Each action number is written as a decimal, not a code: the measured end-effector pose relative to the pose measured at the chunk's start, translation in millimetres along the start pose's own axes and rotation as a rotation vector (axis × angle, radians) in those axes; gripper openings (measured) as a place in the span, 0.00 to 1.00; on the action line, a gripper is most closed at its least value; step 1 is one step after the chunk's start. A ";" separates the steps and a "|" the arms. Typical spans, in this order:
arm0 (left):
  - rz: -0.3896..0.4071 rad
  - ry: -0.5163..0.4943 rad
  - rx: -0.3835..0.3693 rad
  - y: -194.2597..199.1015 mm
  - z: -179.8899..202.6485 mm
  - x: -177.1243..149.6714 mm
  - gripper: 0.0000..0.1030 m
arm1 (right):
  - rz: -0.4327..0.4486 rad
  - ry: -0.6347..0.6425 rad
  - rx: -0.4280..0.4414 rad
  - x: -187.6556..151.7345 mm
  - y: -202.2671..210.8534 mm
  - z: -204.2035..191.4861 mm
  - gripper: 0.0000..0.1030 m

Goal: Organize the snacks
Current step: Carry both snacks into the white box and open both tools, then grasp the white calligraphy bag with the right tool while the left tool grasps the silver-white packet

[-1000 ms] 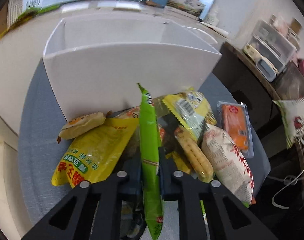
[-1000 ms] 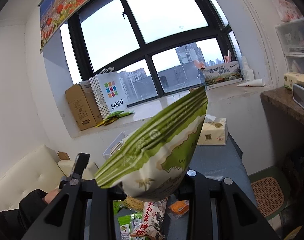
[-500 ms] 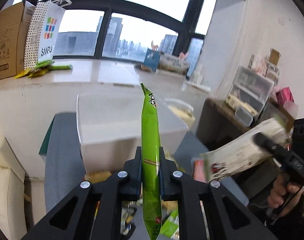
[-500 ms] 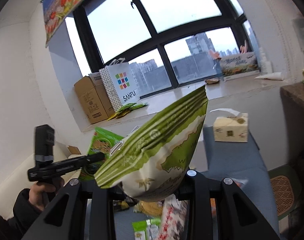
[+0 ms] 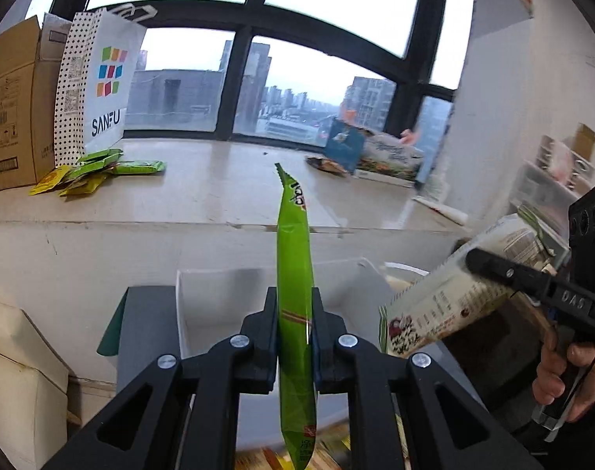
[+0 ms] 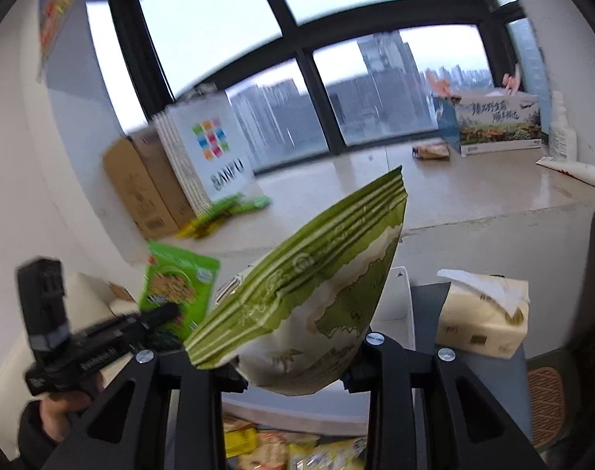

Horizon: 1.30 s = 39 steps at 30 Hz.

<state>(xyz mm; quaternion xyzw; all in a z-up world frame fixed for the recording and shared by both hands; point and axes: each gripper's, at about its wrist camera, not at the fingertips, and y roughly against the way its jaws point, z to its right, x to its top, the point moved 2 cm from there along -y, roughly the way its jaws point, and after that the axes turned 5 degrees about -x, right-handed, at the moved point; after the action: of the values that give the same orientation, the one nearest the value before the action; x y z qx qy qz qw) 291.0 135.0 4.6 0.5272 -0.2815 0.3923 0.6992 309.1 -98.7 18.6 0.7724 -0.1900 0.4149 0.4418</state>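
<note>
My left gripper [image 5: 294,327] is shut on a bright green snack packet [image 5: 293,274], held edge-on and upright above the white open box [image 5: 215,305]. My right gripper [image 6: 293,356] is shut on a green and white snack bag [image 6: 309,293], held up in the air. In the left wrist view the right gripper [image 5: 532,282] and its bag [image 5: 454,293] show at the right, over the box's right end. In the right wrist view the left gripper [image 6: 101,344] with the green packet [image 6: 176,293] shows at the left. Loose snacks [image 6: 289,450] lie below.
A tissue pack [image 6: 485,313] sits on the grey table [image 6: 426,313] right of the white box [image 6: 395,305]. On the window ledge [image 5: 219,192] stand a cardboard box [image 5: 11,105], a SANFU paper bag [image 5: 98,90], green and yellow packets [image 5: 98,168] and a printed carton [image 6: 497,125].
Both grippers have risen from the snack pile with their packets. The left wrist view has tilted up from the box and pile to the window; the right gripper has come closer to the box.
</note>
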 end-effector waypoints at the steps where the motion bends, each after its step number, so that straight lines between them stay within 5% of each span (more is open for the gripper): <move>1: -0.006 0.002 0.010 -6.5 -3.1 2.3 0.14 | -0.021 0.006 -0.016 3.3 -12.0 1.5 0.33; 6: -0.088 0.000 0.077 -46.3 -15.8 -2.8 0.20 | -0.176 0.058 -0.128 2.3 -68.9 8.1 0.34; 7: -0.105 0.002 0.122 -53.5 -20.3 -6.3 0.45 | -0.216 0.064 -0.141 -0.9 -79.1 9.5 0.36; 8: -0.123 0.008 0.133 -57.7 -24.2 -9.5 0.83 | -0.245 0.073 -0.140 -3.8 -84.8 10.7 0.55; 9: -0.138 0.029 0.137 -61.8 -29.1 -12.8 0.98 | -0.281 0.088 -0.150 -6.4 -91.6 10.7 0.73; 10: -0.127 0.057 0.140 -61.6 -34.4 -16.1 1.00 | -0.304 0.106 -0.177 -8.2 -97.0 10.6 1.00; 14: -0.145 0.090 0.155 -56.4 -40.6 -26.4 1.00 | -0.220 0.114 -0.238 -5.9 -81.7 9.4 1.00; 24: -0.055 0.032 0.088 18.8 -15.6 -49.2 1.00 | -0.020 0.025 -0.088 -9.0 7.8 -9.8 1.00; 30: -0.008 -0.019 0.044 73.4 11.4 -68.5 1.00 | 0.079 0.121 -0.002 -53.9 77.0 -35.0 1.00; 39: -0.006 -0.044 -0.018 144.6 42.4 -129.9 1.00 | 0.188 -0.006 0.091 -140.1 151.6 -24.2 1.00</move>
<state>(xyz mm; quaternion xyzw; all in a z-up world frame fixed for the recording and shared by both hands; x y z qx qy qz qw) 100.3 81.3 -13.5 0.5301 -0.2988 0.3760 0.6988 115.8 -170.1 -8.8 0.7716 -0.2442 0.4604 0.3648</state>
